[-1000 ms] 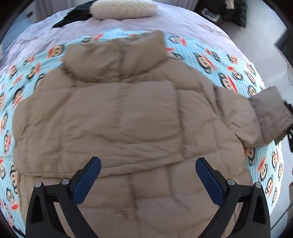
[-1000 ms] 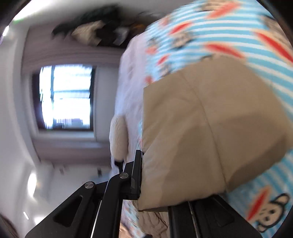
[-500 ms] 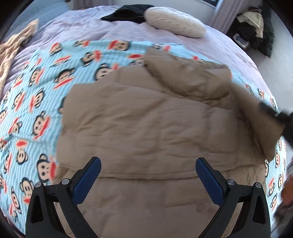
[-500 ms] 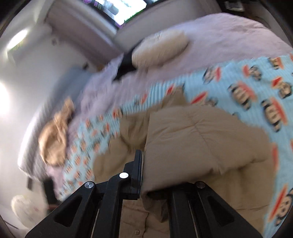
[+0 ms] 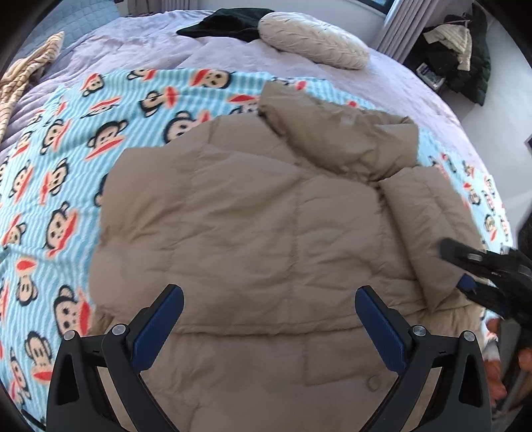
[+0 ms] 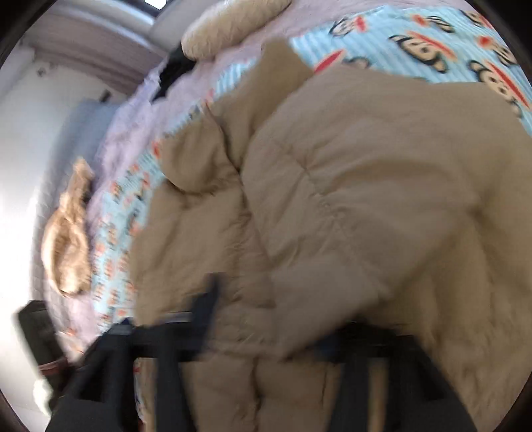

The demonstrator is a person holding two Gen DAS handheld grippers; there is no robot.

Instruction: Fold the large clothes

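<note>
A tan puffer jacket (image 5: pixel 252 226) lies spread on a monkey-print blanket (image 5: pixel 66 139) on the bed. Its right sleeve (image 5: pixel 429 226) is folded inward over the body, and the collar (image 5: pixel 335 136) is bunched at the far side. My left gripper (image 5: pixel 269 319) hovers open above the jacket's lower part with nothing between its blue pads. My right gripper (image 5: pixel 465 269) sits at the sleeve's cuff on the right. In the blurred right wrist view, its jaws (image 6: pixel 279 332) are opening, with the cuff (image 6: pixel 319 309) lying loosely between them.
A cream pillow (image 5: pixel 312 40) and a black garment (image 5: pixel 222 23) lie at the head of the lilac bed cover (image 5: pixel 139 50). A striped beige cloth (image 5: pixel 23 76) is at the far left. A dark pile of clothes (image 5: pixel 459 53) stands beyond the bed's right edge.
My right gripper swung the sleeve from the outer right across onto the jacket body, then its fingers spread apart. The left gripper shifted sideways over the jacket, staying open.
</note>
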